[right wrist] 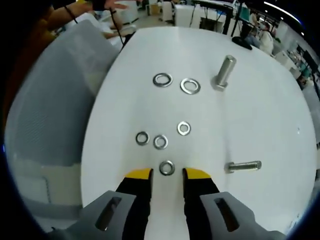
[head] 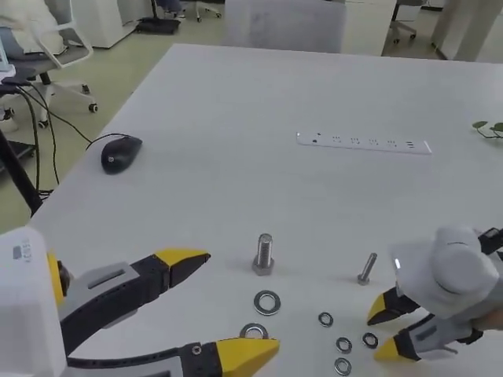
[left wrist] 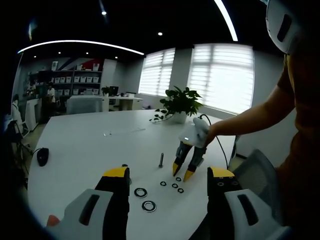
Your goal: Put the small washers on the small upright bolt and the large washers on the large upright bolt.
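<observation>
On a white table [head: 236,157], a black mouse [head: 121,151] lies far to the left. Low at the left, the left gripper [head: 228,305] hangs over the surface, its yellow-tipped jaws spread wide with nothing between them. Just right of it the large bolt [head: 264,254] stands on its head, with two large washers [head: 267,301] lying flat in front of it. Further right, four small washers [head: 325,319] lie in a loose cluster, and the small bolt [head: 367,269] stands behind them. At the far right the right gripper [head: 379,334] reaches down to the cluster. Its jaws are slightly apart and clamped on nothing.

In the right gripper view, the nearest washer [right wrist: 167,167] lies just ahead of the gap between the two tips. The step in hand looks like picking up this washer. It is thin and flat, so the tips likely need to come right down to the table and close across its rim, centred. Its neighbours are near – a straight, narrow approach should avoid nudging them. Neither bolt carries a washer yet.
</observation>
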The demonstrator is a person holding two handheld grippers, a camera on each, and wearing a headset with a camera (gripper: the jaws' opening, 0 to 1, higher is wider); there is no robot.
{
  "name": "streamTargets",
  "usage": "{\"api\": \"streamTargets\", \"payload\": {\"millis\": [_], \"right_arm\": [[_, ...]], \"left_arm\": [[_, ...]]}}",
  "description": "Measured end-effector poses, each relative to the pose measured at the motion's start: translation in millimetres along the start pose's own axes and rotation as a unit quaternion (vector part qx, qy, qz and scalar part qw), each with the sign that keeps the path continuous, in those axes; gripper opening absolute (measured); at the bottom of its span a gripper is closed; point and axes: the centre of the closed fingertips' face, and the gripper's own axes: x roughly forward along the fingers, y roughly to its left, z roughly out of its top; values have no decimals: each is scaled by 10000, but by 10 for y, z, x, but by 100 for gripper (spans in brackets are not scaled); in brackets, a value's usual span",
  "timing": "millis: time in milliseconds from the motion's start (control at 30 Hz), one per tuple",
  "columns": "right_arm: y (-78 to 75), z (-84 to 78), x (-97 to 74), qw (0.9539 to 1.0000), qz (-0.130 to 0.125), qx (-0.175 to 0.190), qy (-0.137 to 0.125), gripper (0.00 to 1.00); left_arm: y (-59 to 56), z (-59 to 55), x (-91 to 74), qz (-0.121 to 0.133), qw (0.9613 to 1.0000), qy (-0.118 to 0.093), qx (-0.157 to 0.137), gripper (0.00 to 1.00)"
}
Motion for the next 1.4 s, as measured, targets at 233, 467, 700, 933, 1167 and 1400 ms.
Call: {"api": "streamTargets", "payload": {"millis": [233, 467, 700, 933, 1167, 1400], "right_arm": [[7, 1, 9, 9989, 6, -386, 263, 24], [25, 8, 8, 9977, 64, -579, 347, 22], [9, 25, 16, 9977, 32, -542, 395, 18], [-6, 24, 18, 9967, -9, -666, 462, 15], [-11, 22, 20, 9969, -49, -613, 496, 13], [-21, 22, 15, 9980, -68, -447, 450, 12]], "left_arm": [[-9, -20, -5, -18, 10000, 21, -10, 62], [7, -5, -21, 39, 10000, -26, -9, 62], [-6, -22, -35, 73, 10000, -51, -28, 62], [-5, -27, -65, 111, 9999, -52, -22, 62], [-16, -22, -70, 127, 9999, -64, -7, 62], [-43, -16, -70, 115, 9999, -79, 8, 62]]}}
